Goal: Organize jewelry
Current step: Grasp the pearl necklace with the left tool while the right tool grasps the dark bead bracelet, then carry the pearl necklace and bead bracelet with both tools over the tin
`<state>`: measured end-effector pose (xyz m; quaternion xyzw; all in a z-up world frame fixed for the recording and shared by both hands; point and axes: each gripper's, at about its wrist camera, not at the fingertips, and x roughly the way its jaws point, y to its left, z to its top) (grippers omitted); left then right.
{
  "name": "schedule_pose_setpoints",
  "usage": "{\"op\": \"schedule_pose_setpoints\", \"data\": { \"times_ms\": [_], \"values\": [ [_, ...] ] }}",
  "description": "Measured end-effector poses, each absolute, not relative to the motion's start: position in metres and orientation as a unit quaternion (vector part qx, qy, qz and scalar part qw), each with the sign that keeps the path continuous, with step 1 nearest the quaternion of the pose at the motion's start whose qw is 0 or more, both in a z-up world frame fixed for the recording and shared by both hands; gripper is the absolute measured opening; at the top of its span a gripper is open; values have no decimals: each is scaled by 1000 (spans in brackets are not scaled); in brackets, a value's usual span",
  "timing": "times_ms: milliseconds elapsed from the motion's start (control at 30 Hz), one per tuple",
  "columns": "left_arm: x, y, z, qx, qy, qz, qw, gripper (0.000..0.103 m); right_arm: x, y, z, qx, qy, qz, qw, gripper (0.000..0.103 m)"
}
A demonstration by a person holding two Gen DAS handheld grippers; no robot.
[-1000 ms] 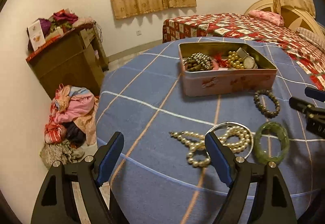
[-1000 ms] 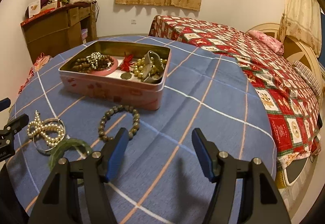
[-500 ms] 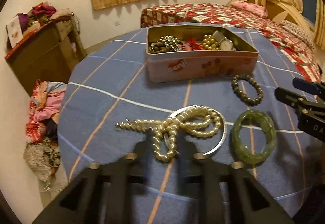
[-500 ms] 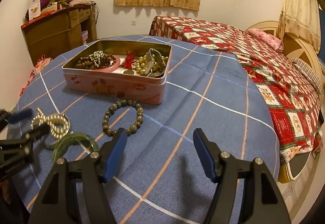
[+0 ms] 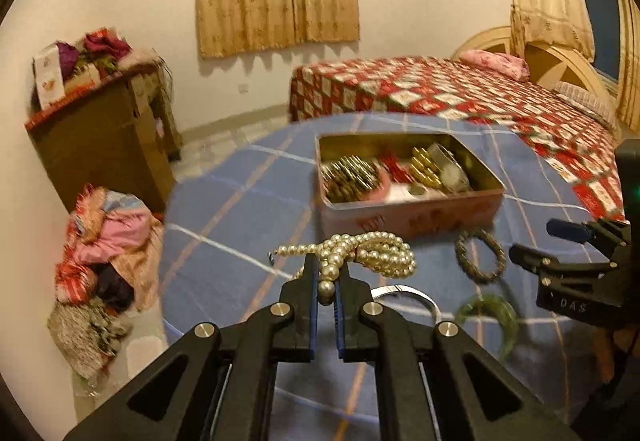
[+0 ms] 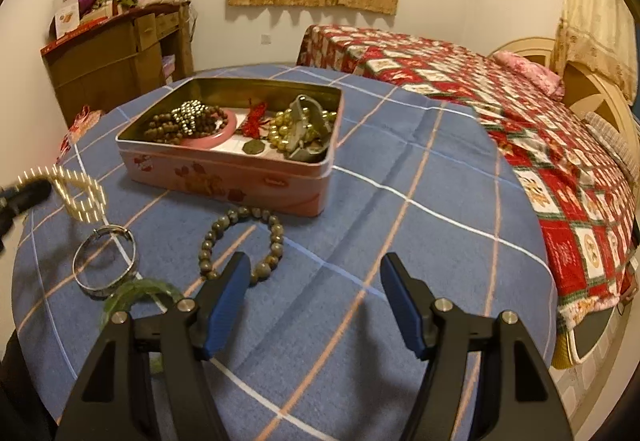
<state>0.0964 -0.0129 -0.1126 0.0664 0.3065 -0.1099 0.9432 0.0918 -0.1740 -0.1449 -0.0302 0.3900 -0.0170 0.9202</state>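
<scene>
**Pearls clamped in my left tool, tin is next**

My left gripper [image 5: 327, 283] is pinched tight on the pearl necklace [image 5: 360, 253]. The jaws have just been closing, and a few beads of one strand sit between the pads. The rest of the bundle loops out ahead of the tips, clear of the blue cloth [image 5: 240, 209]. My right gripper [image 6: 316, 301] stands apart, nothing in it, hovering over bare cloth.

Handling, as I judge it:
- The necklace is limp and fairly light. It'll swing and drape, and loose loops could snag.
- The beads are round and smooth, so a strand could roll out of flat pads. Best grip is across a bunch of strands, not one end.
- Pearls scratch, so no dragging them over the tin's edge.

Containers:
- The pink tin [image 5: 412, 217] sits just beyond my left tips, lid off. Inside: a dark bead string, a pink bangle, something red, gold beads and what looks like a watch. It's fairly full, freest near the front middle.

Still loose on the cloth:
- Brown bead bracelet [image 6: 240, 241], just ahead of my right tool's left finger.
- Silver bangle [image 6: 105, 261] and green bangle [image 6: 138, 295], off to its left. Both are rigid; the green one may be brittle.
</scene>
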Motion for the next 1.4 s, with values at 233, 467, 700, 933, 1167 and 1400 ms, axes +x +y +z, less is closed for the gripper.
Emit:
{"op": "schedule_pose_setpoints", "data": {
  "times_ms": [233,467,700,933,1167,1400],
  "values": [
    [117,-6,-129,78,310,-73,945,5,113,-161,-152,-41,424,-7,905,58],
    [122,-5,-140,71,321,-78,941,5,112,-168,-162,-22,444,8,896,35],
    [114,-11,-131,76,308,-83,945,5,97,-164,-154,-33,426,11,904,10],
    [106,-13,-111,68,287,-87,952,5,76,-160,-123,-50,371,5,927,10],
    [107,-19,-93,71,270,-87,956,5,78,-159,-104,-66,340,-3,938,10],
    [117,-25,-84,71,265,-82,958,5,82,-165,-90,-79,314,-21,946,10]
  ]
}}
